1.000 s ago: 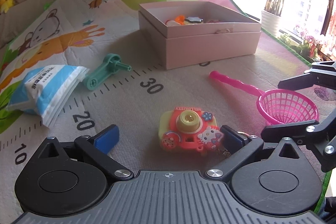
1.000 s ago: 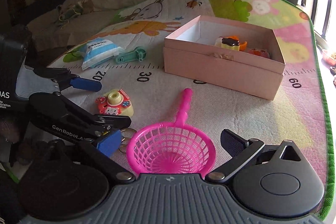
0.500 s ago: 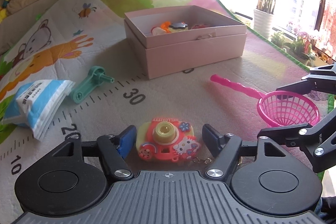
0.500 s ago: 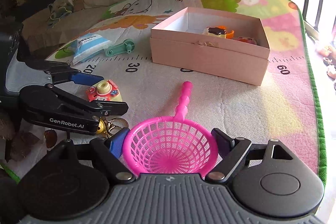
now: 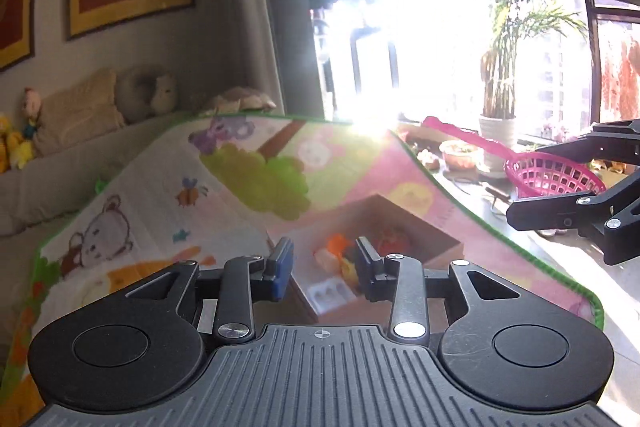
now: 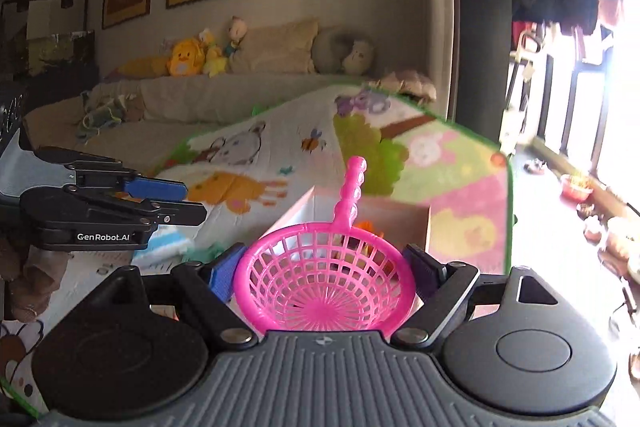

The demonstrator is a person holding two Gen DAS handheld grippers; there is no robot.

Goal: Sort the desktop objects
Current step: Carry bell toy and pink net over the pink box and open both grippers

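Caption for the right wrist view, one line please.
Right gripper clamps the pink net scoop by its basket rim, handle pointing ahead over the open pink box on the play mat.

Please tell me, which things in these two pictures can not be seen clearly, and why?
- Toys in the pink box: blurred in the left wrist view; mostly hidden behind the pink scoop in the right wrist view.
- Blue-and-white packet: right wrist view, mostly behind the right gripper.
- Window: left wrist view, washed out by glare.
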